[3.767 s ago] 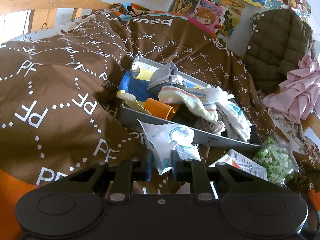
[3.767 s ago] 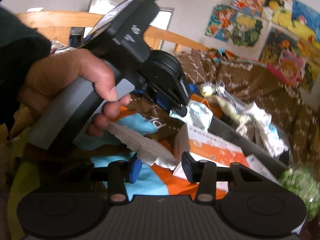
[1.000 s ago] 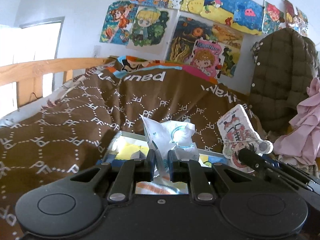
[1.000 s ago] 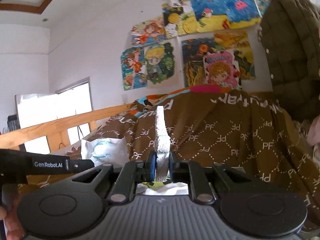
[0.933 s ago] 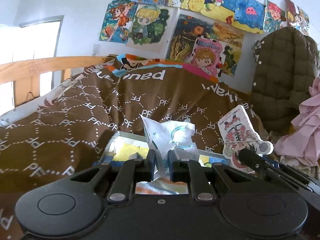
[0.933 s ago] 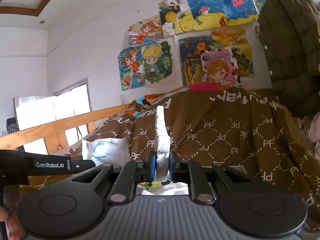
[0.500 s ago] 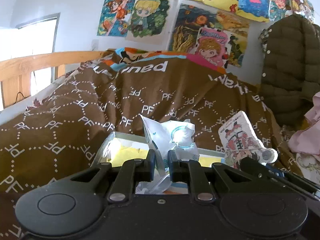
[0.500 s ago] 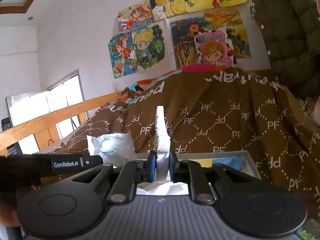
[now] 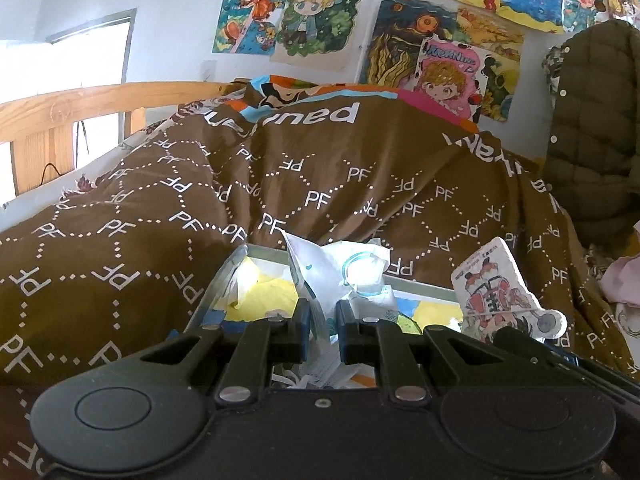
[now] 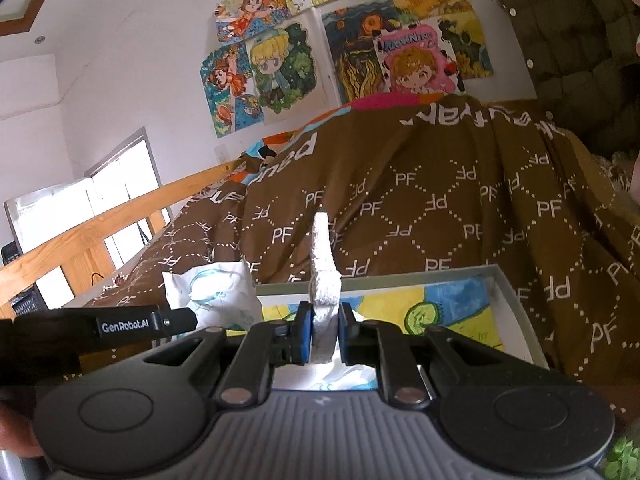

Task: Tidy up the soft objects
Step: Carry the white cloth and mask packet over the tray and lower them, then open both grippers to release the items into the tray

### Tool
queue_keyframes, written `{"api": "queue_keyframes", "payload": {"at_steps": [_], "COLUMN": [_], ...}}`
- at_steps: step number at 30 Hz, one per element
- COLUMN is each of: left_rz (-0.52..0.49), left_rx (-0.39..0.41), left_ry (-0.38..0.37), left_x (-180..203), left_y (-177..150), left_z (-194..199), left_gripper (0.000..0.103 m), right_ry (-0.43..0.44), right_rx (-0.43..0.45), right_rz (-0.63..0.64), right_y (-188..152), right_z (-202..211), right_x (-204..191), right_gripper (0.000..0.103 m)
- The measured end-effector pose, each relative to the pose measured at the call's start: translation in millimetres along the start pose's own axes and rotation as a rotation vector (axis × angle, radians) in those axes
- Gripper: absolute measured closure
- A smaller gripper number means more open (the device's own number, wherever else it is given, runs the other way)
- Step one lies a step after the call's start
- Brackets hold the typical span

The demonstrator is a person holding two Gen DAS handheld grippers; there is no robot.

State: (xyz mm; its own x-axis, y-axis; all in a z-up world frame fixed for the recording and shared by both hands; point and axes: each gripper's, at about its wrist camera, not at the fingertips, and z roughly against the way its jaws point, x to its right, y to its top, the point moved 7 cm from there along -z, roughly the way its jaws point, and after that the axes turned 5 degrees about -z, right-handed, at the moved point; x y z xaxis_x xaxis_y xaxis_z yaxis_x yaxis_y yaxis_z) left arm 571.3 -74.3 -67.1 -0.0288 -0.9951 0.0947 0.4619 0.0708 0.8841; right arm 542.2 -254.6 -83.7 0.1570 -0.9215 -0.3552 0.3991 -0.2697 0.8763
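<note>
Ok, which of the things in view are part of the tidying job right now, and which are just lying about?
Part of the job:
- white pouch in the left gripper
- flat cartoon piece in the right gripper
- grey tray

Just lying about:
- brown PF blanket
- padded coat
- wall drawings
- pink cloth

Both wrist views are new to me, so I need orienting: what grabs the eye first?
Bright cartoon posters crowd the wall above a brown PF-printed blanket. In front, each hand-held gripper clamps something over a grey box: the left a crumpled white packet, the right a flat foam cutout.
</note>
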Motion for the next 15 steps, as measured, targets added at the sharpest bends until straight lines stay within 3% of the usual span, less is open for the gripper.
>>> {"api": "queue_keyframes", "payload": {"at_steps": [12, 15], "left_rz": [0.006, 0.007], "left_rx": [-0.046, -0.054], "left_ry": [0.001, 0.001], "left_x": [3.7, 4.0], "left_y": [-6.8, -9.4], "left_z": [-7.3, -7.5], "left_gripper": [0.085, 0.083], "right_ry": [-0.007, -0.015], "right_rx": [-0.039, -0.055], "right_rz": [-0.021, -0.016], "right_y": [-3.7, -5.5], "right_z": [-5.7, -7.8], "right_x": [4.6, 4.2], "right_gripper": [0.088, 0.082]}}
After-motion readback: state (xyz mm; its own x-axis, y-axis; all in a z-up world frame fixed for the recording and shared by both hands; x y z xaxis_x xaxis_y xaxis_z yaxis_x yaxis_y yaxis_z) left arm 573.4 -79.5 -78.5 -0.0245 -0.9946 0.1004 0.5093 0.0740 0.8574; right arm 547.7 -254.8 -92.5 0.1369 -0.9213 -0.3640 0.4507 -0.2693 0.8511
